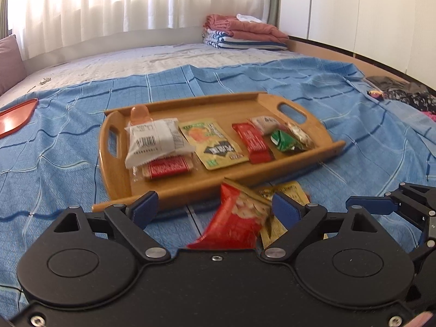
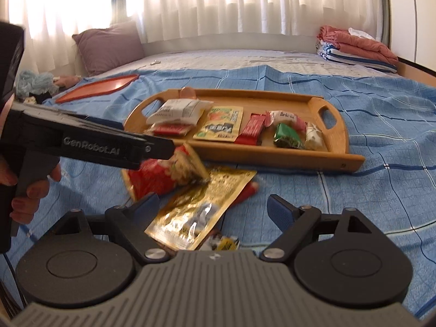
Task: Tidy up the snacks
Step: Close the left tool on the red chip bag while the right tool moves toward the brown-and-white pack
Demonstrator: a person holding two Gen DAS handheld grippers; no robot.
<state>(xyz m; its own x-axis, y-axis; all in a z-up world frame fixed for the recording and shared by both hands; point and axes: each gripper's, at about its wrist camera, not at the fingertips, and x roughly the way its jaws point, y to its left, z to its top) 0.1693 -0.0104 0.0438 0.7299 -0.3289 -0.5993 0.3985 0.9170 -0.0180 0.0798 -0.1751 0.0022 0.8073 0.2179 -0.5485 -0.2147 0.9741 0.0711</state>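
Observation:
A wooden tray (image 1: pixel 120 179) (image 2: pixel 338 158) lies on the blue bedsheet and holds several snack packets in a row. My left gripper (image 1: pixel 215 207) is open, with a red snack bag (image 1: pixel 237 218) between its fingers, in front of the tray's near edge. In the right wrist view the left gripper (image 2: pixel 174 150) hangs over that red bag (image 2: pixel 163 174). A gold packet (image 2: pixel 196 204) (image 1: pixel 286 193) lies on the sheet beside the red bag. My right gripper (image 2: pixel 212 207) is open just above and behind the gold packet. A small dark packet (image 2: pixel 220 241) lies under it.
A red tray (image 2: pixel 98 88) (image 1: pixel 16 114) lies on the sheet to the left. A purple pillow (image 2: pixel 109 46) and folded blankets (image 2: pixel 357 46) sit at the bed's far side. Dark clothes (image 1: pixel 403 92) lie at the right edge.

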